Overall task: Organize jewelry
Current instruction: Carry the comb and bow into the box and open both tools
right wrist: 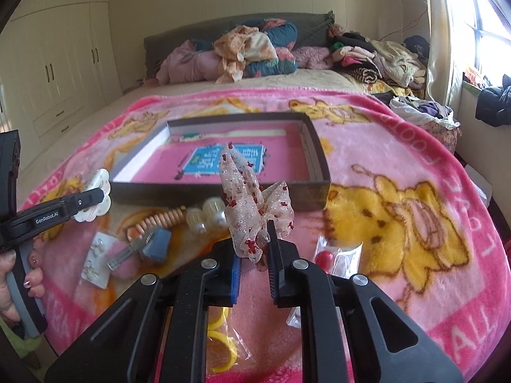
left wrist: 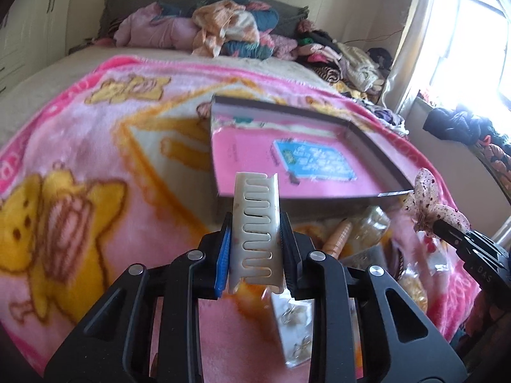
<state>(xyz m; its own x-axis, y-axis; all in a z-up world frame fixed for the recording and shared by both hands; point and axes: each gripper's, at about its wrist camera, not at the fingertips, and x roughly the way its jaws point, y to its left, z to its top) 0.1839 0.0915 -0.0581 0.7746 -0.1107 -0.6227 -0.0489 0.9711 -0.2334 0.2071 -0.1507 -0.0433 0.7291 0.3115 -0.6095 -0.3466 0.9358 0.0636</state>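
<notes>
My left gripper [left wrist: 255, 239] is shut on a cream hair claw clip [left wrist: 255, 223] and holds it just in front of a shallow brown box [left wrist: 367, 140] with a pink floor. In the right wrist view the same clip [right wrist: 95, 198] sits in the left gripper [right wrist: 81, 202] at the box's [right wrist: 220, 191] left front corner. My right gripper [right wrist: 254, 255] is shut on a sheer bow with red specks [right wrist: 249, 204], held above the blanket before the box; the bow [left wrist: 428, 198] also shows in the left wrist view.
Loose items lie on the pink blanket [right wrist: 399, 166] before the box: a coiled peach hair tie [right wrist: 159, 220], pearl clips [right wrist: 207, 214], a blue-grey clip [right wrist: 153, 242], earring cards [right wrist: 95, 261], a red bead packet [right wrist: 325, 258], yellow rings [right wrist: 220, 344]. Clothes pile [right wrist: 255, 51] at the headboard.
</notes>
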